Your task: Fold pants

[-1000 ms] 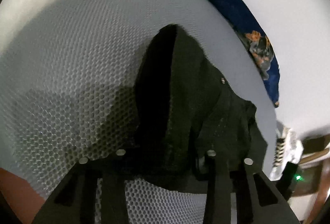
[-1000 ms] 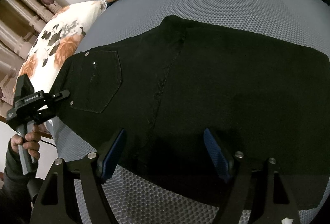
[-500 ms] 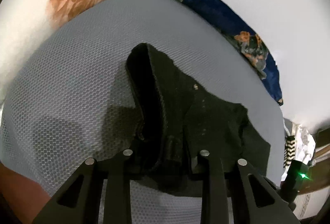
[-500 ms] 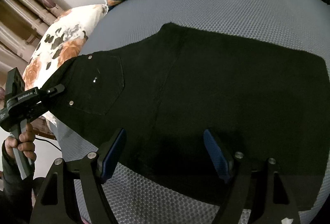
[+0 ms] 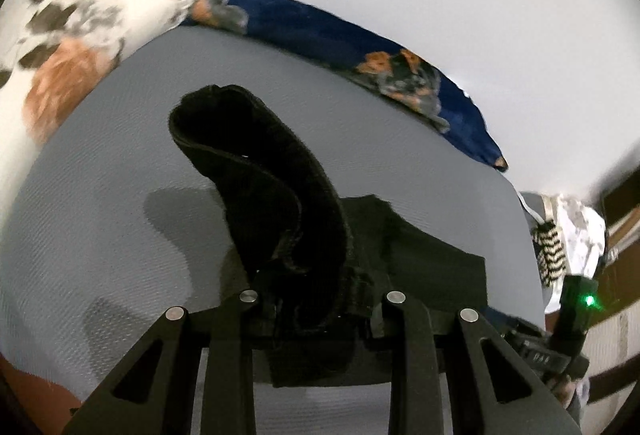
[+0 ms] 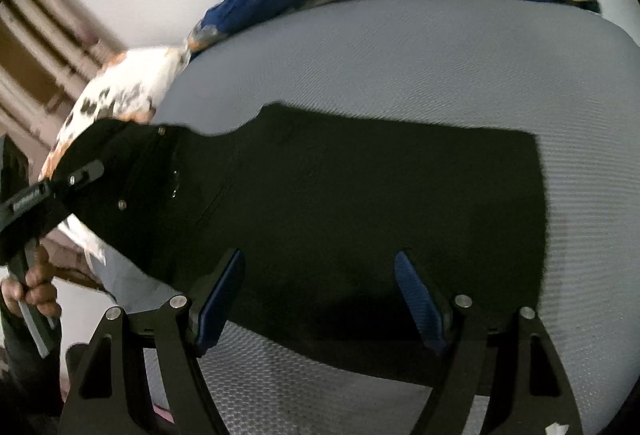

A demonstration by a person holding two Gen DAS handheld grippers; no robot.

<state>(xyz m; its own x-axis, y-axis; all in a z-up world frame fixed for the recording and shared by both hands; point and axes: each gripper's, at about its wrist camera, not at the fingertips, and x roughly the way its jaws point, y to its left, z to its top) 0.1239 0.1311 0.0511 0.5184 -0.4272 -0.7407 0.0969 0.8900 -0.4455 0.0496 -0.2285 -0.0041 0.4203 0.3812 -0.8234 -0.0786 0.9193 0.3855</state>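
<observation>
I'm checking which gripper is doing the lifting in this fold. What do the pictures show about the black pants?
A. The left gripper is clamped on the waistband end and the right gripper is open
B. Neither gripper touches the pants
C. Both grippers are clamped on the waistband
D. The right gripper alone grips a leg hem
A: the left gripper pinches the bunched waistband of the black pants, while the right gripper stands open over the cloth.

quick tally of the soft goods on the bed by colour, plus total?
Black: 1, the pants, waist end lifted in the left gripper
White floral: 1, the pillow
Navy floral: 1, the blanket along the far edge
Grey: 1, the mesh bed cover
Total: 4
</observation>
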